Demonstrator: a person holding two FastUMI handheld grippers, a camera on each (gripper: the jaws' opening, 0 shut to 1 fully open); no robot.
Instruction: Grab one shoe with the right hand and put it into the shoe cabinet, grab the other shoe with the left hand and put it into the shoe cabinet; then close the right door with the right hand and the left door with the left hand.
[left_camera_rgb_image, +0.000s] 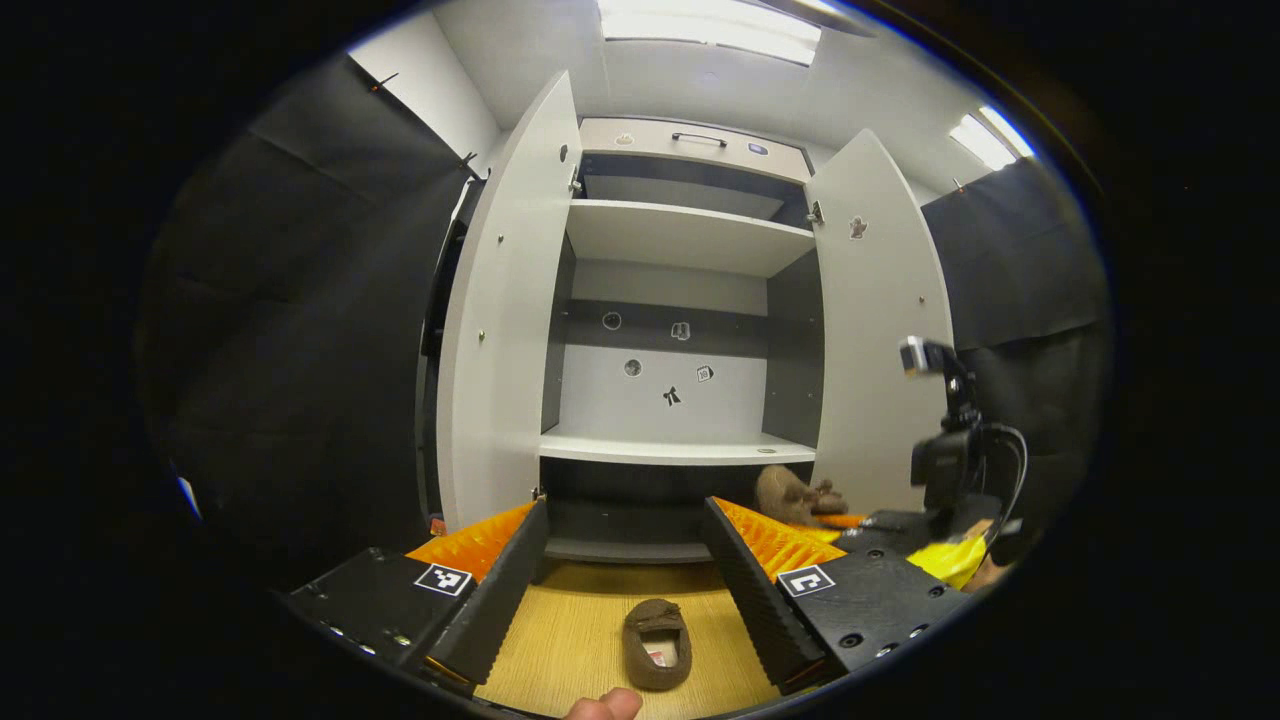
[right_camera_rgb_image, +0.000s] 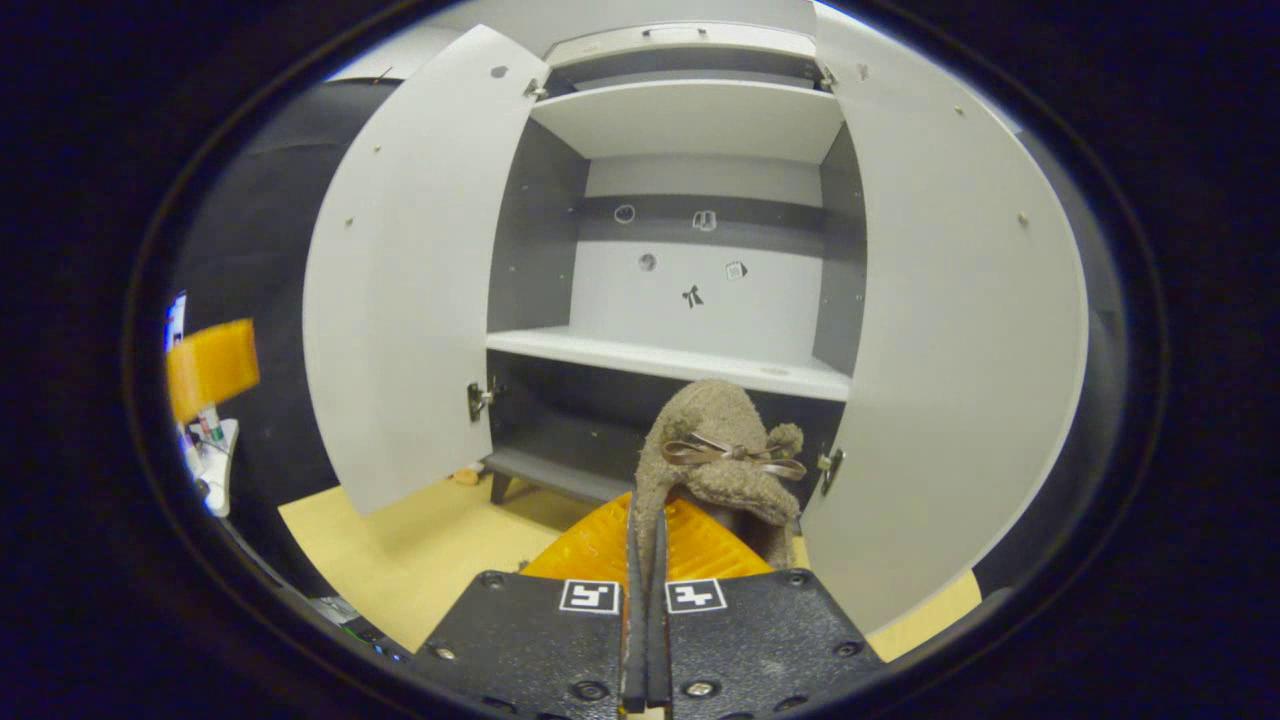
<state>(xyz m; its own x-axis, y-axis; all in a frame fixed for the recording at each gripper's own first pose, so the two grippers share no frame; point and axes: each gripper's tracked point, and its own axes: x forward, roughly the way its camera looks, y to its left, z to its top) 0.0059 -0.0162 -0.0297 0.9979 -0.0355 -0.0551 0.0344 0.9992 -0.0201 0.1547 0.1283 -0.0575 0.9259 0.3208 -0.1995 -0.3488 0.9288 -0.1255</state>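
shoe cabinet (left_camera_rgb_image: 690, 240): pale grey-white shelves, dark grey side walls and a dark band across the back, small black-and-white stickers
left door (left_camera_rgb_image: 505, 330): plain pale grey
right door (right_camera_rgb_image: 960, 330): plain pale grey
held shoe (right_camera_rgb_image: 715, 450): fuzzy tan-brown, glossy brown ribbon bow
shoe on floor (left_camera_rgb_image: 657, 643): brown, pale insole with a red patch, at 6 o'clock
floor (left_camera_rgb_image: 570, 640): light yellow wood grain

- Shoe cabinet (left_camera_rgb_image: 680, 300): both doors swung wide; left door (left_camera_rgb_image: 505, 320), right door (left_camera_rgb_image: 875, 330); shelves bare.
- Left gripper (left_camera_rgb_image: 625, 570): fingers spread apart, nothing between them, before the cabinet base.
- Brown slipper (left_camera_rgb_image: 657, 642): flat on the wooden floor (left_camera_rgb_image: 560, 640) before the cabinet, beneath the gripper's gap.
- Second brown slipper (left_camera_rgb_image: 795, 495): raised near the right door's foot, beside the other gripper (left_camera_rgb_image: 900, 535).
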